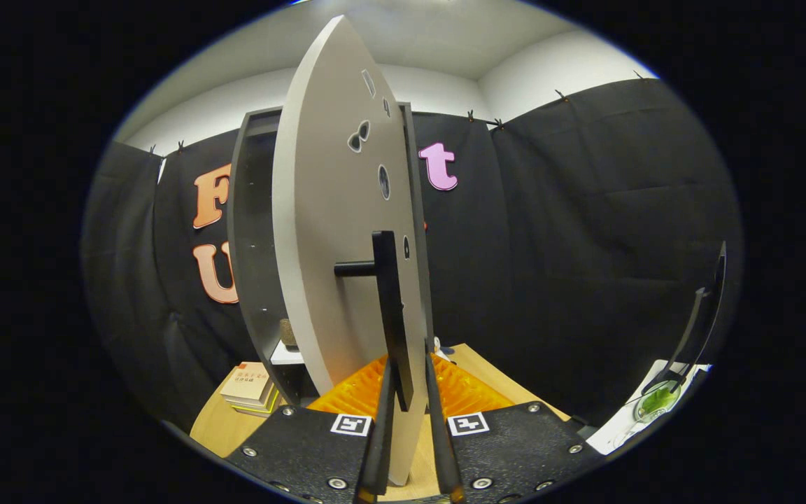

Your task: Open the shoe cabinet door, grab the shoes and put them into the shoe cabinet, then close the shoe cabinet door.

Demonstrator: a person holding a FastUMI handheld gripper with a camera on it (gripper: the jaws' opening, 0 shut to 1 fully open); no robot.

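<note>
The shoe cabinet point(252, 231) stands on the wooden table point(214, 423) against the black booth wall point(585, 245), its dark frame open toward the gripper. Its pale door point(326, 231) is swung well out, seen nearly edge-on, with the black bar handle point(389, 308) sticking off its face. The gripper point(408, 392) has its fingers drawn close together on either side of the handle's lower end — they look pinched on it, though contact on the far side is hard to confirm.

Judging from this, the door is mid-swing. The grip is only on the handle's tip, so a pull off the hinge arc could let it slip out, or drag the light cabinet across the table toward the stack of books point(252, 392) beside its base.

Inside the cabinet, a small brownish object point(288, 332) sits on the white shelf point(287, 355) — too small to identify. I cannot make out the shoes.
</note>
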